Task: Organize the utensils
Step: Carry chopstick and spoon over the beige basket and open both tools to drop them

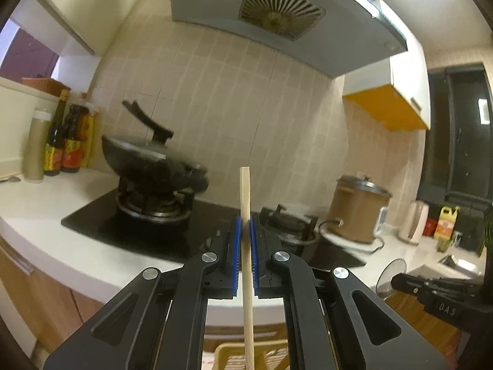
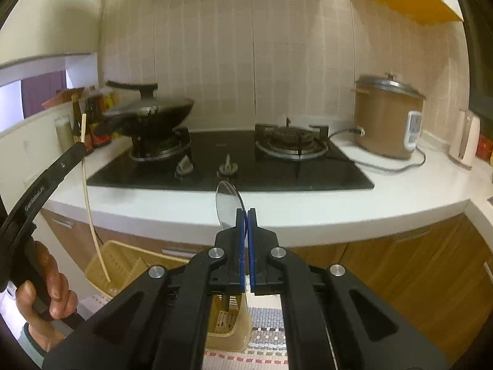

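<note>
A pale wooden chopstick (image 1: 245, 240) is pinched upright between the blue pads of the left hand-held gripper (image 1: 245, 225), with its top end poking out toward 12 o'clock above the fingertips and the rest running down past the jaws toward 6 o'clock. Below it, a bit of a yellow slatted plastic utensil basket (image 1: 222, 356) can be seen at the bottom edge. Over in the right wrist view, a clear plastic spoon (image 2: 228, 203) is clamped in the right hand-held gripper (image 2: 246, 215), its bowl sticking out at roughly 11 o'clock from the pressed-together tips. The same basket (image 2: 120, 262) sits on the floor at about 8 o'clock from that gripper, below the white desk (image 2: 308, 206) edge. The black gas hob (image 2: 234, 160) and dark wok (image 2: 154, 117) are well beyond, kind of blurry.
</note>
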A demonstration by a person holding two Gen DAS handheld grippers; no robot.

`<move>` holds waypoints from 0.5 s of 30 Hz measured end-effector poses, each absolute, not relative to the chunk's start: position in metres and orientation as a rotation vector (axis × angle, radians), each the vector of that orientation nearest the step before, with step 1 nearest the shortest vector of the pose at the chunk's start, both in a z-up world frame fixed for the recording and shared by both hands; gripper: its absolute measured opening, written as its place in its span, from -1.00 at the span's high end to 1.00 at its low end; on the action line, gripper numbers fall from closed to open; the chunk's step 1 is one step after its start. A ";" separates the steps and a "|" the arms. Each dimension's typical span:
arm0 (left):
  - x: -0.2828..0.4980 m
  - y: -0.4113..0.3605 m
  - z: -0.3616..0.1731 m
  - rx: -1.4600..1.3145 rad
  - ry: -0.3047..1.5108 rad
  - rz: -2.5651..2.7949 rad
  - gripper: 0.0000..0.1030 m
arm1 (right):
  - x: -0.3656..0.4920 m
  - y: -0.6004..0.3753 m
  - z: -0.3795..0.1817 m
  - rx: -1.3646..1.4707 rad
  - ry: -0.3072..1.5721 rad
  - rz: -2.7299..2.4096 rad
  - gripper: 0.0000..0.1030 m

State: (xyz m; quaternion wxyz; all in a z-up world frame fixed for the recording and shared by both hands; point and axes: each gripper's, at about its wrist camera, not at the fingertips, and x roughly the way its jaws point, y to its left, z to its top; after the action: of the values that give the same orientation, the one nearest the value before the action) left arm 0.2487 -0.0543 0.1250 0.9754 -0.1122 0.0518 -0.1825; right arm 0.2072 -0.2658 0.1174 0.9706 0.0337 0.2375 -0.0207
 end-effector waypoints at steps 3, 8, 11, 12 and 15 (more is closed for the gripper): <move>0.250 -0.051 0.113 -0.214 0.114 -0.340 0.91 | 0.209 -0.263 0.108 0.069 0.492 -0.034 0.99; 0.250 -0.044 0.100 -0.200 0.175 -0.336 0.89 | 0.202 -0.254 0.102 0.044 0.511 -0.016 0.98; 0.245 -0.037 0.099 -0.204 0.215 -0.349 0.67 | 0.195 -0.250 0.103 0.046 0.531 0.002 0.97; 0.242 -0.033 0.099 -0.203 0.226 -0.350 0.65 | 0.191 -0.248 0.104 0.045 0.532 0.005 0.97; 0.233 -0.021 0.103 -0.207 0.280 -0.380 0.20 | 0.182 -0.247 0.107 0.058 0.559 0.022 0.87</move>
State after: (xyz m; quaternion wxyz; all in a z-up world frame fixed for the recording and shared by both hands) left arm 0.2329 -0.0210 0.1034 0.9670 -0.1025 0.1383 -0.1879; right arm 0.1821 -0.2466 0.1075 0.9608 0.0288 0.2756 0.0109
